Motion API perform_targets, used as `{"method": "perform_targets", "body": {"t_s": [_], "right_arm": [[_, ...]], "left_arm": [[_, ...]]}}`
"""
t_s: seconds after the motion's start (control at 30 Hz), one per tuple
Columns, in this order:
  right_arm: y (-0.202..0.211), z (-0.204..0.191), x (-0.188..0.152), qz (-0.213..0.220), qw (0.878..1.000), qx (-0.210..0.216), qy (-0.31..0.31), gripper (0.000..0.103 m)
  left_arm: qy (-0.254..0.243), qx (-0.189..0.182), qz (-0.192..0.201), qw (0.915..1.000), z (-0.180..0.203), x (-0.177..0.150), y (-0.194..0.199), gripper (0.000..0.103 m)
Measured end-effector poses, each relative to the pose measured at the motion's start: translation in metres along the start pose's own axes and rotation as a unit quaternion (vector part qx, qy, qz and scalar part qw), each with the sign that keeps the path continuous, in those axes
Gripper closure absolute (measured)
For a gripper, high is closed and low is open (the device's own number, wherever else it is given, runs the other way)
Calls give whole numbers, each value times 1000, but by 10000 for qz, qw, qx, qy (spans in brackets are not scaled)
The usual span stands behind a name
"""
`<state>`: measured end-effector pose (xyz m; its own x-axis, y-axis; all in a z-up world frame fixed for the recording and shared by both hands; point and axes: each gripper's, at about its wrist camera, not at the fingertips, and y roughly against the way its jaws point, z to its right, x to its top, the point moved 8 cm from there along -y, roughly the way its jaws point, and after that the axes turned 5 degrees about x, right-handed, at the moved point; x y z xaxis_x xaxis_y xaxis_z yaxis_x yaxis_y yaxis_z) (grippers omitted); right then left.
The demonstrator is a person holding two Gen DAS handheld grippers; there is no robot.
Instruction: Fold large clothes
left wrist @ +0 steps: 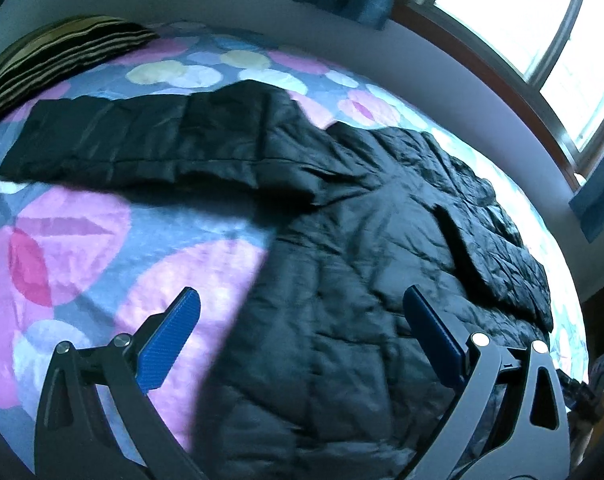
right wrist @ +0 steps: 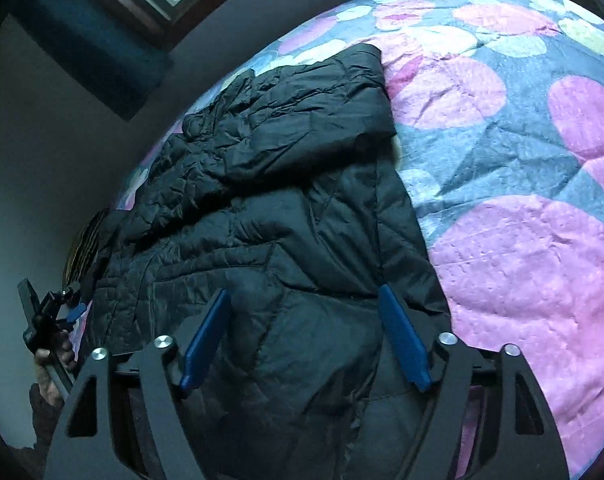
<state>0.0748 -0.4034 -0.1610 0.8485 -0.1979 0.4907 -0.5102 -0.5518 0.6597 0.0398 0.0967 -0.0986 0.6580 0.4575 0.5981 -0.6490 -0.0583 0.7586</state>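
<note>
A black quilted jacket (left wrist: 342, 240) lies spread on a bed (left wrist: 102, 240) covered with a circle-patterned quilt; one sleeve (left wrist: 122, 140) extends flat toward a striped pillow (left wrist: 54, 52), while the other sleeve (right wrist: 294, 120) is already laid across the body. The left gripper (left wrist: 302, 332) hovers over the jacket's edge with jaws wide apart and nothing between them. The right gripper (right wrist: 306, 336) likewise stands open and empty above the jacket's lower body. The step in hand appears to be the next fold, probably the extended sleeve. To do it well, each gripper should pinch the padded cloth at a seam, lift both points together, and lay the fold flat without dragging the layers beneath.
</note>
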Motion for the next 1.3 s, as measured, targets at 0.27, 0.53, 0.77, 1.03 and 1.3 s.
{"method": "perform_targets", "body": {"t_s": [0.27,0.53,0.77,1.03,1.3], "right_arm": [[-5,-5,-2,59,9996,-97,266,19],[-6,-7,-4,145,9996,9,246,17],[-5,-7,-3,191,9995,19,270,17],[-3,-4,-3,258,9993,61,245,17],[-1,-4,-3,304,9993,101,202,17]], "left_arm": [[831,293,192,9959,-86,24,11,2],[1662,747,589,9815,-194,48,25,2],[2496,89,494,9670,-266,63,9,2],[2515,-625,444,9648,-283,101,-18,2],[2687,-1301,185,9542,-283,119,-34,19]]}}
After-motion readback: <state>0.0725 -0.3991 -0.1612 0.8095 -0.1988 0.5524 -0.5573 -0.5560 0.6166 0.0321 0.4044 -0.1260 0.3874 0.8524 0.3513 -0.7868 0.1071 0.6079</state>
